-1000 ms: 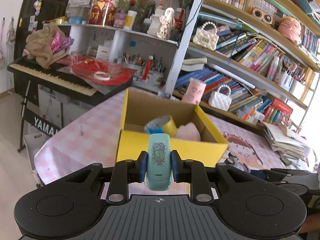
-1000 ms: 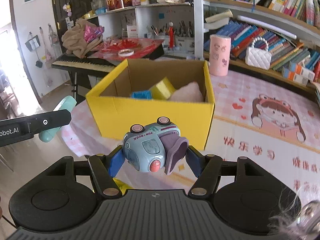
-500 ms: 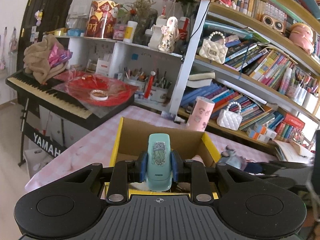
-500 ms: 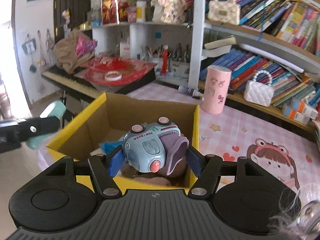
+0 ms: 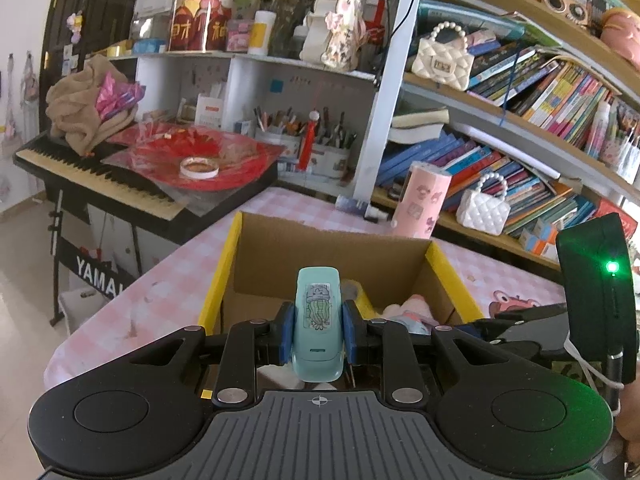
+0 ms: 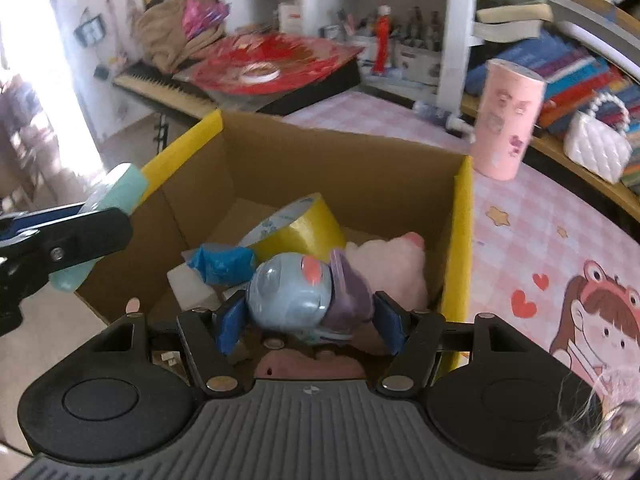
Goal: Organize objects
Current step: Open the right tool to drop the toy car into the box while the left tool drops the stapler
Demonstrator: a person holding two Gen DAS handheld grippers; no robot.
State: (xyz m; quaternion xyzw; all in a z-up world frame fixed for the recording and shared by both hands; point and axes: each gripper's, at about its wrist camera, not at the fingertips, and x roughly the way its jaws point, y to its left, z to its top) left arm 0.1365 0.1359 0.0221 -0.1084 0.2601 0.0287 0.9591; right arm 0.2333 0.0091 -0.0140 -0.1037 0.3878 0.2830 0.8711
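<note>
A mint-green stapler-like case [image 5: 318,320] with a jellyfish sticker stands upright in my left gripper [image 5: 319,332], which is shut on it above the near left edge of the yellow cardboard box [image 5: 219,276]. My right gripper [image 6: 309,320] is shut on a pale blue toy truck [image 6: 288,292] that has tipped nose-down. It hangs over the inside of the box [image 6: 462,216]. In the box lie a yellow tape roll [image 6: 308,224], a blue crumpled piece [image 6: 224,262], a white block [image 6: 192,286] and a pink plush [image 6: 394,264]. The left gripper [image 6: 76,236] shows at that view's left edge.
The box stands on a pink checked tablecloth [image 6: 540,216]. A pink cup [image 6: 506,120] and a white beaded bag [image 6: 598,148] stand behind it on the right. Full bookshelves [image 5: 540,92] rise behind. A keyboard [image 5: 100,176] piled with red plastic and cloth is at the left.
Both grippers have moved forward from in front of the box to over it. The toy truck has tipped forward in the right jaws. The mint case stays held as before.
</note>
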